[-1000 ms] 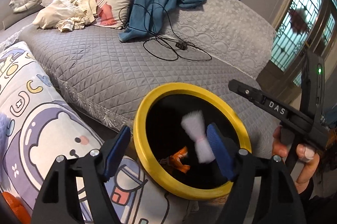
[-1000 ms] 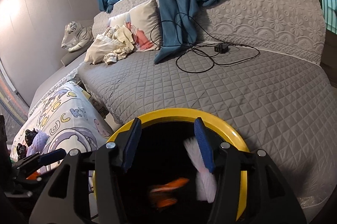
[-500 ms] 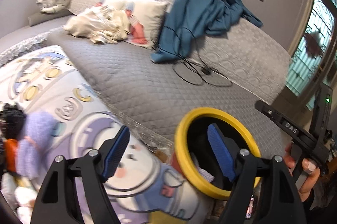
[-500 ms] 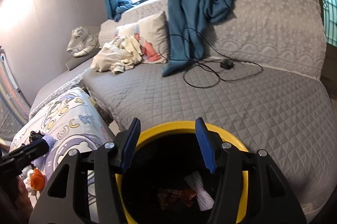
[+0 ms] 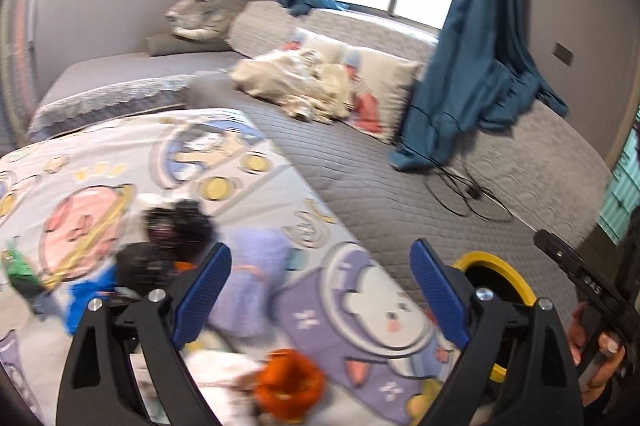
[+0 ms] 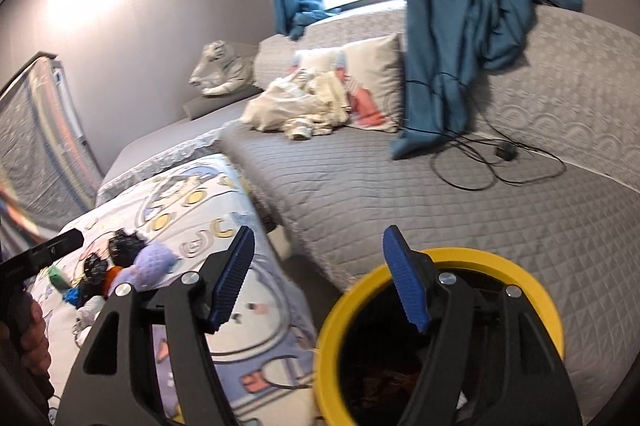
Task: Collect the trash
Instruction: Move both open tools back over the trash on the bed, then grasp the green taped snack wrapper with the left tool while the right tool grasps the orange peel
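Two grippers: both empty, jaws spread wide, nothing between the blue pads.
Left gripper (image 5: 320, 286): hangs over the cartoon-print quilt (image 5: 100, 161), pointed at the litter pile; this view is motion-blurred.
Right gripper (image 6: 318, 280): hangs at the near rim of the yellow-rimmed bin (image 6: 532, 286), its right jaw over the opening, its left jaw over the quilt.
Trash location: a loose cluster lies on the quilt, well apart from the bin: black crumpled pieces (image 6: 120, 246), a lilac knitted lump (image 6: 154, 264), an orange scrap (image 5: 288, 386), blue and green bits. Dark scraps sit inside the bin; what they are I cannot tell.
Likely step: reaching with the left gripper for the next piece from the pile.
Risk, pinching fabric: the quilt is soft and the pieces lie flat on it, so closing low would likely catch the cover along with the scrap.
Risk, wrong pick: the pieces touch and overlap, so one closure may drag a neighbour off the edge of the bed.
Risk, non-trash: the lilac lump may be a toy, not litter; I cannot tell.
Risk, bin: the right gripper sits close to the rim, so a careless swing could tip it.
Risk, aim: blur suggests quick motion, which could overshoot the small pieces.
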The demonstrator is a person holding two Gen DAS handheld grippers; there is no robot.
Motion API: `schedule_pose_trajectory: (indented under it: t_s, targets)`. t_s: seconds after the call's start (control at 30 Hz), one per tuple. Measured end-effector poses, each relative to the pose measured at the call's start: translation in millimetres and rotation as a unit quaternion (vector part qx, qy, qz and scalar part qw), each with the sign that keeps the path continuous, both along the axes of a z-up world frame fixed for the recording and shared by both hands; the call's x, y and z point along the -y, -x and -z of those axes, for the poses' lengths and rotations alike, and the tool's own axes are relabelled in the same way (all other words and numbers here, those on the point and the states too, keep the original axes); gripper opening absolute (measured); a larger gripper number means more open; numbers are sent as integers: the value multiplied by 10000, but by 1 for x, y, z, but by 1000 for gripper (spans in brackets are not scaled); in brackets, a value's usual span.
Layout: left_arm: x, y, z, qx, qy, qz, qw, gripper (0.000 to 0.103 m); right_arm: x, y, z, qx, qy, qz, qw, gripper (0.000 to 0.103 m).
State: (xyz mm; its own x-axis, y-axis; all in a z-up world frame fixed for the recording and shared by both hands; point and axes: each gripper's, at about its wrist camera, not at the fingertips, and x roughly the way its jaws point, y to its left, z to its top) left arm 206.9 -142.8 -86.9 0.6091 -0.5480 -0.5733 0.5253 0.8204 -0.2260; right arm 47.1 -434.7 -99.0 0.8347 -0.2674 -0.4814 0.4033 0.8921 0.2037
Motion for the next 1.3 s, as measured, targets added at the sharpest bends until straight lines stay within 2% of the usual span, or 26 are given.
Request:
schedule_pose_trajectory:
  t_s: [0.37, 0.63, 0.9, 1.3]
  targets:
    - [-93, -25, 0, 130, -109, -1075, 9941, 93, -66, -52, 1, -116, 130, -838, 9963, 72]
    - [-147, -38, 15, -14, -94, -1614, 9868, 94, -113, -77, 7, -215, 181, -1408, 9896, 73]
    - [-180, -48, 28, -90, -165, -1992, 9798, 94, -145, -94, 20, -410, 167, -1802, 9826, 73]
    - [-208, -66, 53, -337, -285, -2327, 9716, 94, -169, -100, 47, -755, 168, -2294, 9703, 73]
